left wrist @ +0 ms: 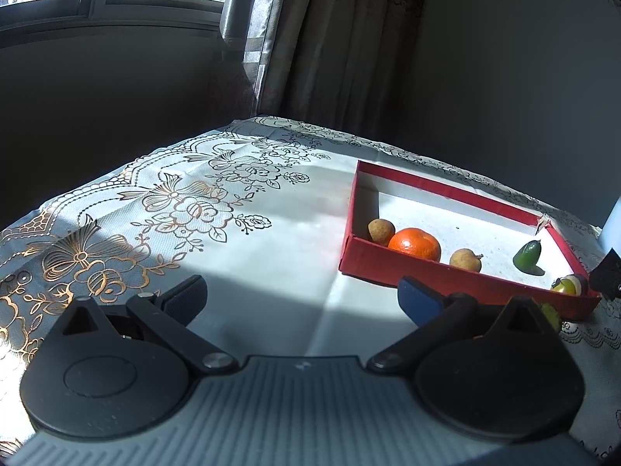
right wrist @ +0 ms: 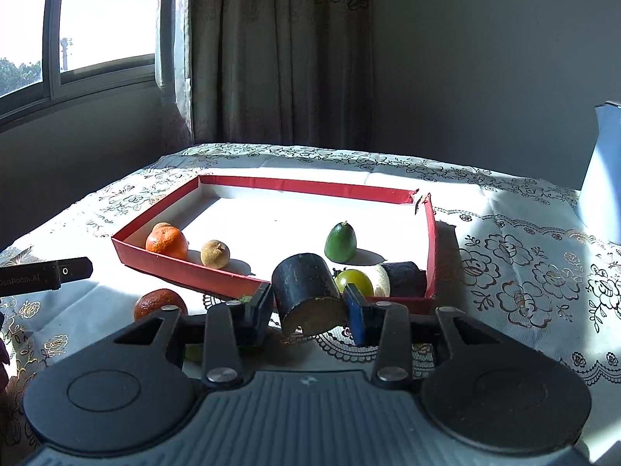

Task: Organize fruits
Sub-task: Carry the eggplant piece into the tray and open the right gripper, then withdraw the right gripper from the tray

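Sunlight from the window (right wrist: 77, 19) on the left falls across a table (left wrist: 271, 252) under a lace-patterned cloth, with curtains (right wrist: 279, 58) and a grey wall behind it. On it sits a shallow red tray (right wrist: 310, 185), and you have plenty in there already: an orange (right wrist: 167, 244) and a small brown fruit (right wrist: 214, 253) along the near left wall, a green pointed fruit (right wrist: 340, 242) toward the middle right, and a yellow-green round fruit (right wrist: 354, 280) beside another dark stub (right wrist: 403, 279) in the near right corner. Your right tool (right wrist: 306, 303) is pinching a dark cylindrical piece (right wrist: 306, 295) with a pale cut end, holding it just above the tray's near wall, so this one looks about ready to go in. Your left tool (left wrist: 302, 299) is spread wide with nothing between its pads, hovering over bare cloth to the left of the tray. Still outside, by my reckoning, are a second orange (right wrist: 159, 303) on the cloth near the tray's front wall and something green half hidden behind the right tool, so a few pieces remain.
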The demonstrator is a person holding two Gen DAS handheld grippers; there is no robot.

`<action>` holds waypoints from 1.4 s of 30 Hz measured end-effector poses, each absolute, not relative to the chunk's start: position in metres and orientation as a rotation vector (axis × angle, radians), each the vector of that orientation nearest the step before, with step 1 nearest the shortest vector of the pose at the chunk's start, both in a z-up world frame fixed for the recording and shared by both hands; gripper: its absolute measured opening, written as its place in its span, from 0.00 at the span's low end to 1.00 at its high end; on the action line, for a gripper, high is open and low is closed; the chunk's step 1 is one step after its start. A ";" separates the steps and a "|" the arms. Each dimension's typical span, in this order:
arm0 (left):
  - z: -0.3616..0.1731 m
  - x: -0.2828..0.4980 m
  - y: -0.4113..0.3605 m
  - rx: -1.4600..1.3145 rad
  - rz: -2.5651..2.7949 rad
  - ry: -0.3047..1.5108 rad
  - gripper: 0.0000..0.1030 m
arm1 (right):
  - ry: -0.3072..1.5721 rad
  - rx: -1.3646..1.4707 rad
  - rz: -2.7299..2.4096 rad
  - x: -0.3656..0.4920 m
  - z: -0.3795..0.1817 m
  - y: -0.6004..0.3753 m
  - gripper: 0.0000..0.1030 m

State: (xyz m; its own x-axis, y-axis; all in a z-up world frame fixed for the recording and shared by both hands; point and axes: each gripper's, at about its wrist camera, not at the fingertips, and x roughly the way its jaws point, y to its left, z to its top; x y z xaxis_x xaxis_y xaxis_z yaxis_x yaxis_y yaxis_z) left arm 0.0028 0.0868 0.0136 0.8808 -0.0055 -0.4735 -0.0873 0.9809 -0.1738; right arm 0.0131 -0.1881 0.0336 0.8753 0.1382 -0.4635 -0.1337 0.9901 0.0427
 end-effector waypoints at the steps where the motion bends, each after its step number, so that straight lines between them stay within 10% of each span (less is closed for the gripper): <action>1: 0.014 0.003 0.087 -0.192 0.043 0.492 1.00 | 0.470 0.006 0.130 0.018 0.039 -0.192 0.38; 42: 0.012 0.006 0.088 -0.191 0.064 0.518 1.00 | 0.545 0.058 0.028 0.116 0.003 -0.239 0.46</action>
State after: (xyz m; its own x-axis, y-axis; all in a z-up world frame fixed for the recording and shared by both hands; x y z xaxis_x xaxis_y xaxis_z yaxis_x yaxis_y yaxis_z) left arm 0.0060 0.0880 0.0118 0.8671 0.0122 -0.4980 -0.1089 0.9802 -0.1655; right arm 0.1163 -0.2394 0.0031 0.8550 0.0426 -0.5169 -0.0116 0.9979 0.0631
